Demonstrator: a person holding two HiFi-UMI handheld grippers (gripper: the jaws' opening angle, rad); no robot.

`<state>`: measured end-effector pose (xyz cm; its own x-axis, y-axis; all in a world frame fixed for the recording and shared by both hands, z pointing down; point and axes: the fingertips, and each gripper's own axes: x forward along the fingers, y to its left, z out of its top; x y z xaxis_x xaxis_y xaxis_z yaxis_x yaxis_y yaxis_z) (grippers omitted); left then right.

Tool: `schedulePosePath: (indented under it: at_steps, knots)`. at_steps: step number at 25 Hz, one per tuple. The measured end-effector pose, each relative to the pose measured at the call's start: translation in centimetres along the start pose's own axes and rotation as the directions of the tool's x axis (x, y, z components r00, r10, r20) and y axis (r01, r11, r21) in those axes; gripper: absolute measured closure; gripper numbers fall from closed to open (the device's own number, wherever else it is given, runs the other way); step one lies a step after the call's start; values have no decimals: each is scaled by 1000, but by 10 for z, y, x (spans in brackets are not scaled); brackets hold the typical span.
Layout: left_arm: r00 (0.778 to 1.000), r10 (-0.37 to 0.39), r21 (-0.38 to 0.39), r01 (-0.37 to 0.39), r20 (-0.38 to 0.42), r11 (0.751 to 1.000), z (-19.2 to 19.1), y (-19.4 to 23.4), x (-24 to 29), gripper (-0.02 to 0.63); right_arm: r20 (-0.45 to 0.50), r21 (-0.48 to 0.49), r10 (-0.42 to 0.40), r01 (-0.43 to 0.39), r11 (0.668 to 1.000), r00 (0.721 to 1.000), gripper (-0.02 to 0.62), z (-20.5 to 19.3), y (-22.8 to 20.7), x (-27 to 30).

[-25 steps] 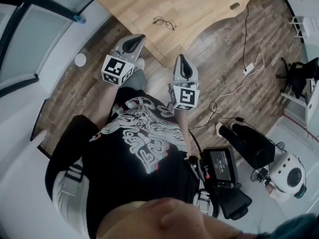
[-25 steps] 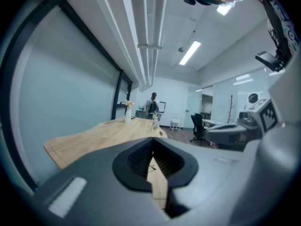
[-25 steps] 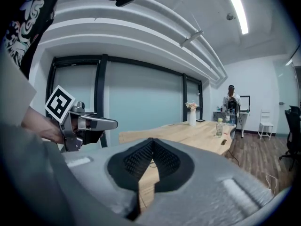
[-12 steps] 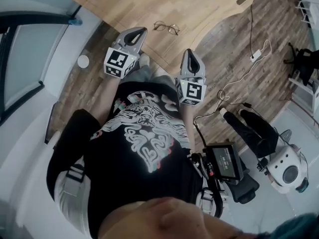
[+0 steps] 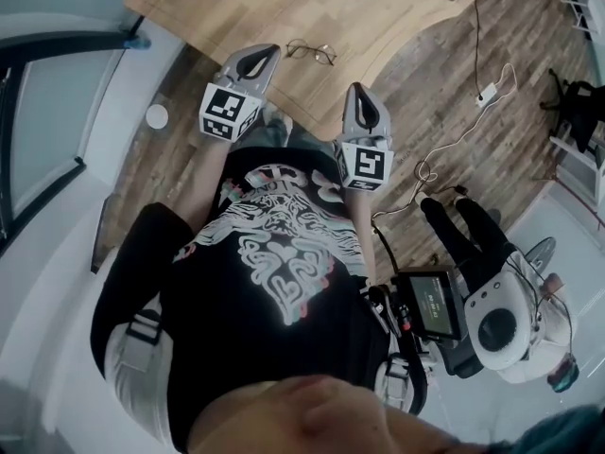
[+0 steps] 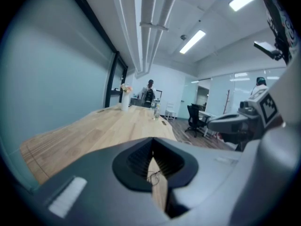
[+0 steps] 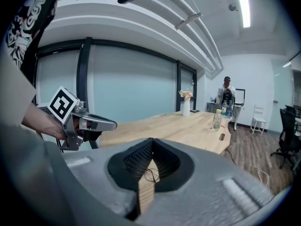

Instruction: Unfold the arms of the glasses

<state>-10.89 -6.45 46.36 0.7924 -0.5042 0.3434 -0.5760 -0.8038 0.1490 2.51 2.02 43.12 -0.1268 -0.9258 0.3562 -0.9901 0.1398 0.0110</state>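
Observation:
Thin wire-framed glasses (image 5: 310,52) lie on the light wooden table (image 5: 378,8) near its front edge; whether their arms are folded is too small to tell. My left gripper (image 5: 267,55) hovers just left of them, short of the table edge, jaws shut and empty. My right gripper (image 5: 358,90) hangs lower right of the glasses over the floor, also shut on nothing. Both gripper views show the glasses (image 6: 153,175) (image 7: 151,174) through the slit under the closed jaws. In the right gripper view the left gripper (image 7: 89,123) appears at the left.
A bottle (image 7: 217,119) and a white vase (image 7: 186,105) stand far down the table, with a person (image 7: 226,94) beyond. A cable and power strip (image 5: 487,94) lie on the wood floor. A glass wall (image 5: 57,93) runs along the left. Office chairs (image 6: 193,119) stand at right.
Both grippers have drawn closer to the glasses and the table edge, still shut. The head view has shifted a little.

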Motion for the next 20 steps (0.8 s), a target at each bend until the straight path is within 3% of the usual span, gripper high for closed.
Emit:
schedulePosePath:
  at_steps: [9,14,17,20]
  knots:
    - [998,18,20,-16,-57,1000,-13,4,34,617,-17,-2,66,-66,998,998,597,-6,-19,28]
    - [992,9,9,-8,-122,1000,-36,5,53,617,-119,-67,190,-199,978,975,595,-33,-9,51]
    - [971,-9,15,13,-240,1000,-75,9,72,617,-176,-149,251,-278,949,952,595,-54,1,77]
    - [932,-21,65,48,-361,997,-109,9,83,614,-197,-148,312,-343,928,929,595,-64,13,99]
